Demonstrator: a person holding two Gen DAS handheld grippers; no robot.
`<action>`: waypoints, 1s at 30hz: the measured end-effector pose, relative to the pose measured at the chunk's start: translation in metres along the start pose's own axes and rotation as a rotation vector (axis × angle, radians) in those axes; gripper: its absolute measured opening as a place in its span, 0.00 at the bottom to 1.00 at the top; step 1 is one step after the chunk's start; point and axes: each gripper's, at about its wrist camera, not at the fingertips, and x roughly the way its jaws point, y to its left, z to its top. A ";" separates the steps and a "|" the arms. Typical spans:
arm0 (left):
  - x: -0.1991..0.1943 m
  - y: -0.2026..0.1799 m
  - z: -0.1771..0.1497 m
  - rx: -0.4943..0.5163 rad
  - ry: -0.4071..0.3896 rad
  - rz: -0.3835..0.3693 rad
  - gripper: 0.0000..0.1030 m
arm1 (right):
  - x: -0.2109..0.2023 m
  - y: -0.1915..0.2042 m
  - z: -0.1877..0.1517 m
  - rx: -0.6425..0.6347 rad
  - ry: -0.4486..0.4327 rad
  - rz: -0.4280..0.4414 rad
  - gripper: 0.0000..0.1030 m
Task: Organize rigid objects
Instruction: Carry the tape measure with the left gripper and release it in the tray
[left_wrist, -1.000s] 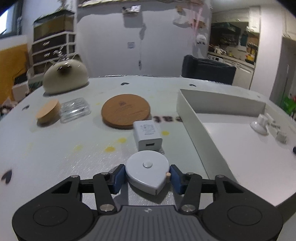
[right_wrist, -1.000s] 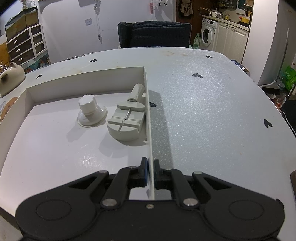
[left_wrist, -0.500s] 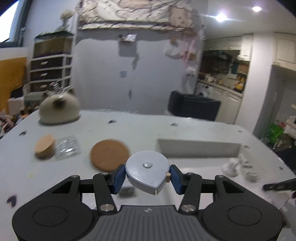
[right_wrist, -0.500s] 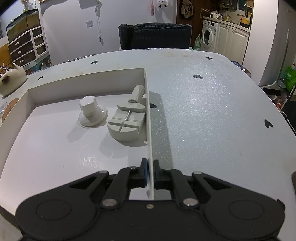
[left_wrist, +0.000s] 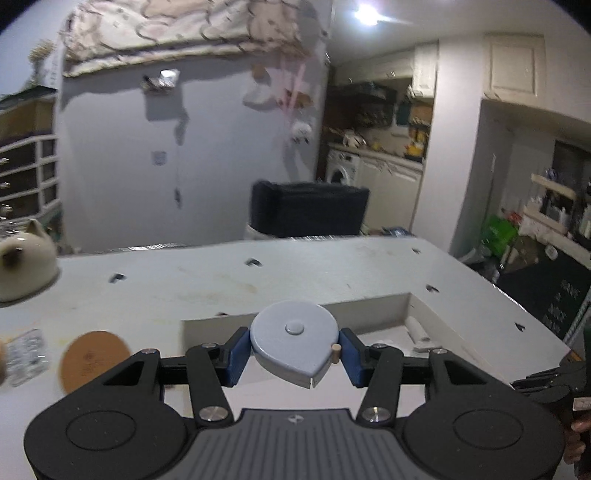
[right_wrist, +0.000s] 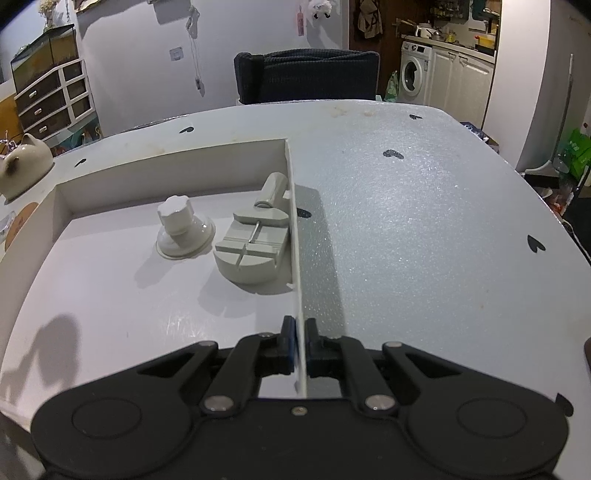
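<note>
Two tools grip: left tool clenches the grey teardrop tape measure, white shallow tray directly ahead below; right tool pinches its wall.

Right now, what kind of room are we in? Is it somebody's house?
Probably a lived-in home, a room open to a kitchen or laundry corner: there is a washing machine beside white cupboards, a chest of drawers, and a cat-shaped teapot.
</note>
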 end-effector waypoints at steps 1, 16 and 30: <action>0.008 -0.002 0.001 -0.004 0.017 -0.008 0.51 | 0.000 0.000 0.000 -0.002 0.001 0.000 0.05; 0.126 -0.025 0.007 -0.037 0.231 -0.030 0.51 | 0.001 -0.003 0.001 0.012 0.004 0.019 0.05; 0.138 -0.020 0.002 -0.107 0.314 0.008 0.85 | 0.002 -0.004 0.002 0.024 0.011 0.027 0.05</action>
